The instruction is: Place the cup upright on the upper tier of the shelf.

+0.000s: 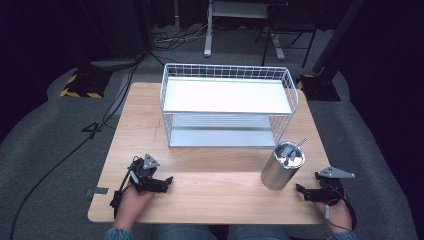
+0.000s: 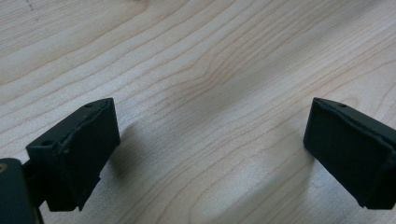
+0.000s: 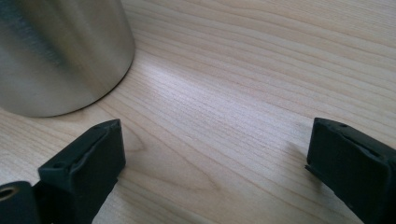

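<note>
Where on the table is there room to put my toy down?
The biggest bare patch of table is at the front, between the left gripper and the metal cup. The strip left of the wire rack is bare too. The front right is crowded: the cup stands close to the right gripper.

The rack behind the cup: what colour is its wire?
White wire, on the rack; the high view shows it best, behind the steel cup.

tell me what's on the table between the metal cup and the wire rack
Nothing: in the high view, the stretch between the metal cup and the wire rack is bare wooden table.
</note>
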Tool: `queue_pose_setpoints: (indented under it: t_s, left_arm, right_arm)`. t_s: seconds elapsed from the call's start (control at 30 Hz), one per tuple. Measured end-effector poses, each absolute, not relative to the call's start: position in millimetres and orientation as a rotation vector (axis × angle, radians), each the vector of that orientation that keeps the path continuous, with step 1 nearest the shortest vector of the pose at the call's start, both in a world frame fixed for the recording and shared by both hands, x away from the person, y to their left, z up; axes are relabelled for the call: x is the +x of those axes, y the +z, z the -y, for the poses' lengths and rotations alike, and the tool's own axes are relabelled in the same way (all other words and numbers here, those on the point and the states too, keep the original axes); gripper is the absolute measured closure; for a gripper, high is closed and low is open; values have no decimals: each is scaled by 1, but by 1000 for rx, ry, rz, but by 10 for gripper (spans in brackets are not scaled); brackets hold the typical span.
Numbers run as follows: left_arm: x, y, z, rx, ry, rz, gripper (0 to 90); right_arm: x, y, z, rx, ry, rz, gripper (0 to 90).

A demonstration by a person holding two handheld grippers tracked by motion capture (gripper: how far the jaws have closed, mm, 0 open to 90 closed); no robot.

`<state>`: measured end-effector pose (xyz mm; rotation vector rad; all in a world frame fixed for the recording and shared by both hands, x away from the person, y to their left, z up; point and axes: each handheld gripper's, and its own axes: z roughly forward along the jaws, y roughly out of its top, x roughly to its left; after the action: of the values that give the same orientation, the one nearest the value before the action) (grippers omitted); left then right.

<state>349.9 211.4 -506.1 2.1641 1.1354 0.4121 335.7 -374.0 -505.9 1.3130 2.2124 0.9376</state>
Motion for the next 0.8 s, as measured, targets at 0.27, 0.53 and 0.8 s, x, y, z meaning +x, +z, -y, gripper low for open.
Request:
queue_pose_setpoints:
  t_s: [0.27, 0.53, 0.8]
  left_arm:
    - [349, -506, -211, 2162, 416, -1137, 42]
    - [350, -506, -212, 2166, 415, -1134, 41]
    - [350, -506, -211, 2165, 412, -1135, 41]
  right_arm:
    - [333, -505, 373, 1339, 926, -2201, 53]
    - [327, -486, 372, 1324, 972, -2177, 52]
    - [320, -456, 356, 1238, 1043, -2198, 35]
